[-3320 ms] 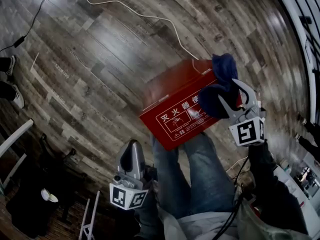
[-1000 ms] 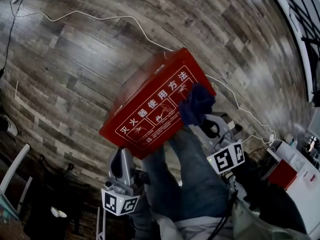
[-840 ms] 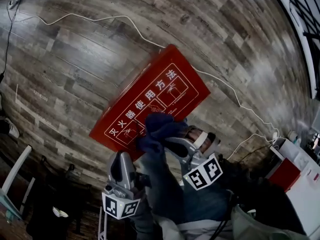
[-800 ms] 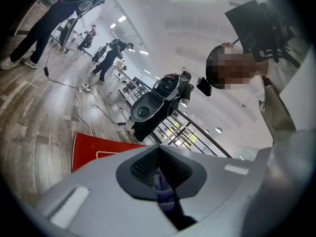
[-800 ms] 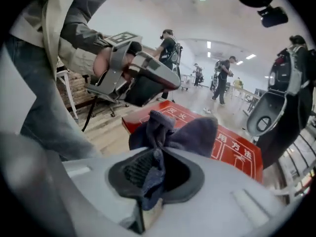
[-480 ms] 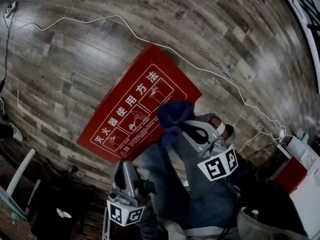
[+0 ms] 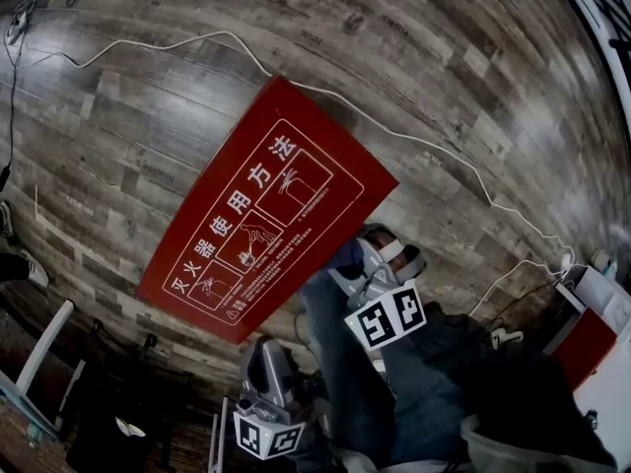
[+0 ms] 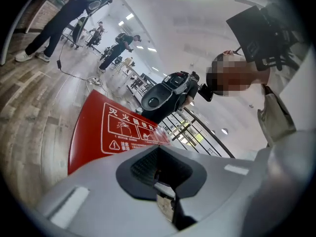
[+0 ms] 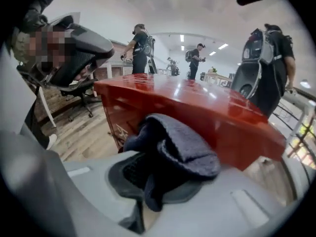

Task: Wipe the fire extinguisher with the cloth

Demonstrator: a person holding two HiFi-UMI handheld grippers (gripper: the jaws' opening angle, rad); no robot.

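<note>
The right gripper [image 7: 363, 264] pinches a dark cloth [image 9: 177, 152] by the near edge of the red fire extinguisher box [image 7: 266, 205] on the floor, apparently between wiping strokes and needing to press back onto the lid, while the left gripper [image 7: 264, 351] is closed and empty.

1. Your head view looks steeply down onto the red box [image 7: 266, 215].
2. Your left gripper view faces it from low, nearby.
3. Your right gripper view sits closest; all share it.
</note>
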